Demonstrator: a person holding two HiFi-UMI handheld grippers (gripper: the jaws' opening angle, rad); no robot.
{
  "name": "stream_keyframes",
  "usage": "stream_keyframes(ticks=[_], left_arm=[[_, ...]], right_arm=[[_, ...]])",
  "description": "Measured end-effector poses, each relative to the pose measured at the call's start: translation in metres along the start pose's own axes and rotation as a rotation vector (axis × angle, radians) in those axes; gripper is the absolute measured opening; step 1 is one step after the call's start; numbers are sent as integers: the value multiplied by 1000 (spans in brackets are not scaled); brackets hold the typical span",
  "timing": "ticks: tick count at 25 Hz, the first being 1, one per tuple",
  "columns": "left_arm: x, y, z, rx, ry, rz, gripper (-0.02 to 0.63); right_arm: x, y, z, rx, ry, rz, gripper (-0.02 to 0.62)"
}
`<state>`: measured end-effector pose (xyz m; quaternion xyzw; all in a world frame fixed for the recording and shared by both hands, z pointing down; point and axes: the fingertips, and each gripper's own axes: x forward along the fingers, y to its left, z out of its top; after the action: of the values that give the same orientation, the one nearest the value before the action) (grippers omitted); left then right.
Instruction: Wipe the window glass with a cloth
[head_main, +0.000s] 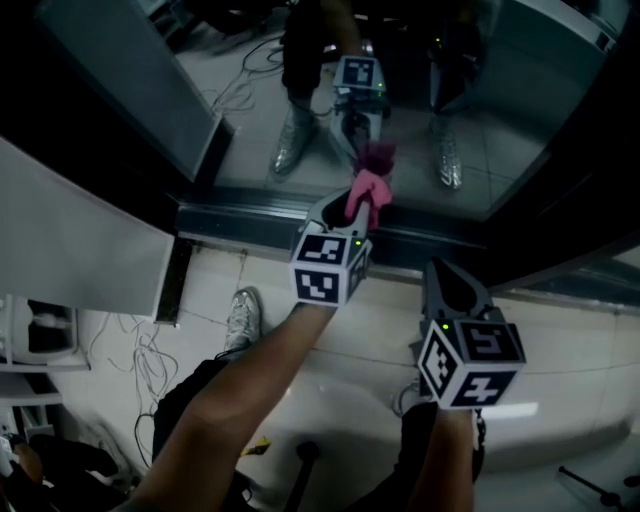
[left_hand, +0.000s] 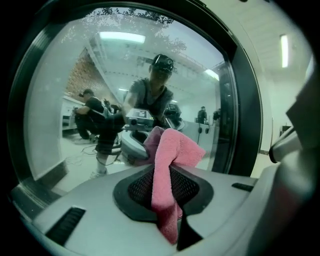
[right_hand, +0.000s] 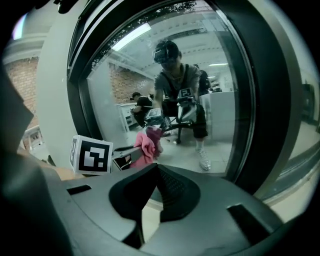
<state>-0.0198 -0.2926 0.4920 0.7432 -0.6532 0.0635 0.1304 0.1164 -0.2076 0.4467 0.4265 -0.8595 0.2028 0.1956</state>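
My left gripper is shut on a pink cloth, and the cloth's top is pressed against the window glass just above the dark bottom frame. The glass mirrors the cloth and the gripper. In the left gripper view the pink cloth hangs folded between the jaws, close to the glass. My right gripper hovers lower right, short of the frame, shut on nothing. In the right gripper view its jaws meet, and the cloth shows at left of the right gripper.
A white panel leans at the left beside the window. Loose cables lie on the tiled floor below it. A thick dark upright frame borders the pane on the right. The person's shoe stands near the sill.
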Motion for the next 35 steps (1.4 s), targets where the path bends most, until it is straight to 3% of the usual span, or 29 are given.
stream_keyframes(ticks=[22,29,35], left_arm=[[-66,186,-14,-36,8,193,60],[-97,274,-19,-54,15,249,61],[-102,288,-18,-46,-3,280,61]], right_arm=[[91,132,-2,-105,16,149,6],[137,215,1,-144,18,218,6],[145,232,-6,-193,14,260,6]])
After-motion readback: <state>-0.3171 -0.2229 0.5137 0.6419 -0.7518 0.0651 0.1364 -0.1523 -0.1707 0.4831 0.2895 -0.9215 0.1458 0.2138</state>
